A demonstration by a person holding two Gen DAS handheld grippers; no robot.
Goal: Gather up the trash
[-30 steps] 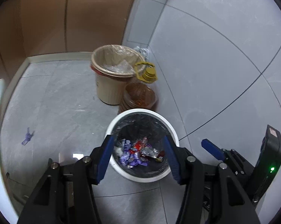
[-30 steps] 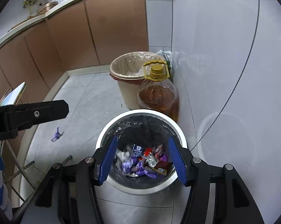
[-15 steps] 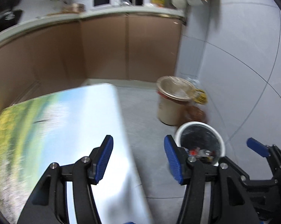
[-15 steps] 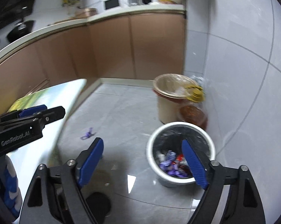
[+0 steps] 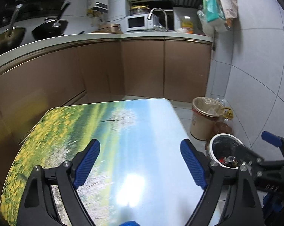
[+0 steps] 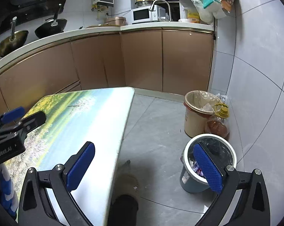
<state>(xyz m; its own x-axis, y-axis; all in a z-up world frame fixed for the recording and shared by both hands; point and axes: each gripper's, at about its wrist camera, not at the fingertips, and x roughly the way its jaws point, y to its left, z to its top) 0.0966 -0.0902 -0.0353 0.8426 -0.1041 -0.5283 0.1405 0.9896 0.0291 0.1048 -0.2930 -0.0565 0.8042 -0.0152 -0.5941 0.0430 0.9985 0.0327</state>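
Observation:
A white-rimmed bin [image 6: 209,162] with a black liner stands on the floor at the right and holds several wrappers [image 6: 195,167]. It also shows in the left wrist view [image 5: 225,150]. My left gripper [image 5: 140,163] is open and empty above a table with a landscape print [image 5: 104,131]. My right gripper [image 6: 143,165] is open and empty, over the table's right edge [image 6: 123,124] and the floor, with its right finger in front of the bin. No loose trash shows on the table.
A beige bin with a clear liner [image 6: 196,111] and an oil jug [image 6: 218,124] stand by the wall behind the white bin. Brown cabinets [image 6: 142,60] and a worktop with pans and a microwave run along the back. A dark object [image 6: 125,207] lies on the floor.
Both grippers have risen and swung left from over the white bin to the table. The bin now lies low at the right. Both stay open and empty.

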